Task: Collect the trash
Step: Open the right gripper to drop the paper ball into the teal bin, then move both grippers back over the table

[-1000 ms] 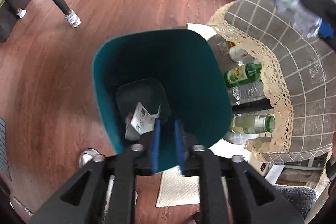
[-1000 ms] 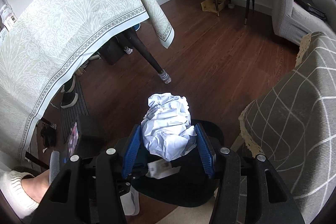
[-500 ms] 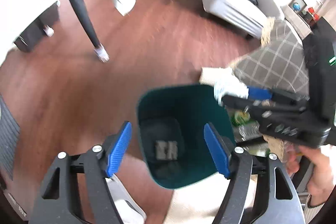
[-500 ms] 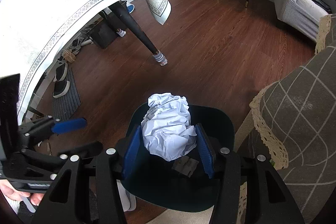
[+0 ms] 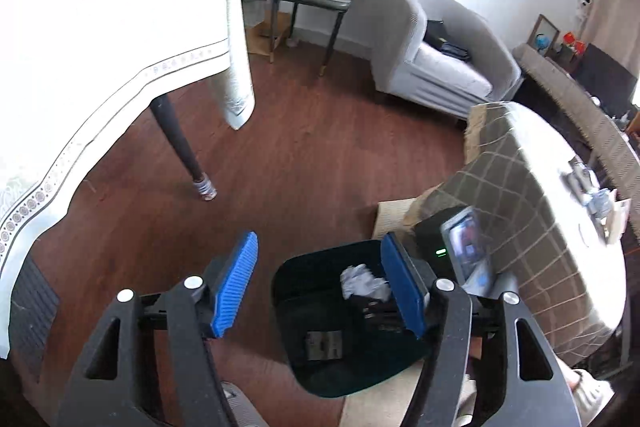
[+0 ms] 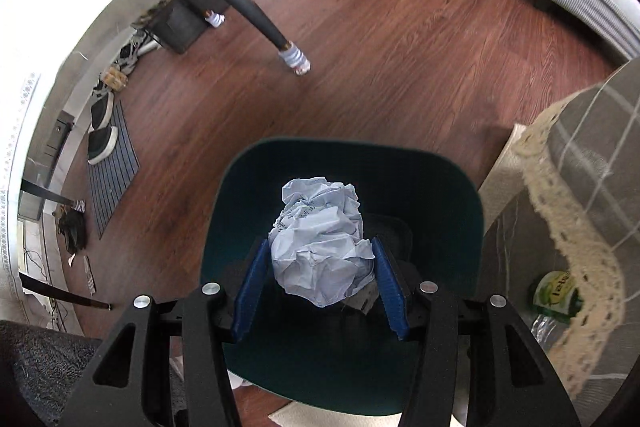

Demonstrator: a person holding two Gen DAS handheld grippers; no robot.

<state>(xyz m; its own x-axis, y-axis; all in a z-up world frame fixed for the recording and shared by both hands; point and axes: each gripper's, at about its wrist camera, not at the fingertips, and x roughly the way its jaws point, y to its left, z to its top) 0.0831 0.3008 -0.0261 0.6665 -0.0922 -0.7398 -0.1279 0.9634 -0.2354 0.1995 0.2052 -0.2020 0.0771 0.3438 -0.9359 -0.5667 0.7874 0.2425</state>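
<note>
A teal bin (image 6: 440, 203) stands on the wood floor, seen from above in both views, its wall (image 5: 340, 383) dark inside. My right gripper (image 6: 319, 243) is shut on a crumpled ball of white paper (image 6: 320, 247) and hangs over the bin's mouth. The left wrist view shows that paper ball (image 5: 362, 281) at the bin's opening. A printed card (image 5: 324, 345) lies on the bin's bottom. My left gripper (image 5: 318, 239) is above and in front of the bin, its jaws wide and closing, nothing between them.
A checked grey cloth with a lace hem (image 6: 592, 147) drapes furniture right of the bin, a green bottle (image 6: 556, 291) beneath it. A black table leg (image 5: 188, 155) and white tablecloth stand left. A grey armchair (image 5: 440, 67) sits behind; shoes on a mat (image 6: 108, 155).
My left gripper has come up out of the bin and tipped upward, its jaws going from nearly shut to wide. My right gripper has sunk with the paper ball to the bin's mouth.
</note>
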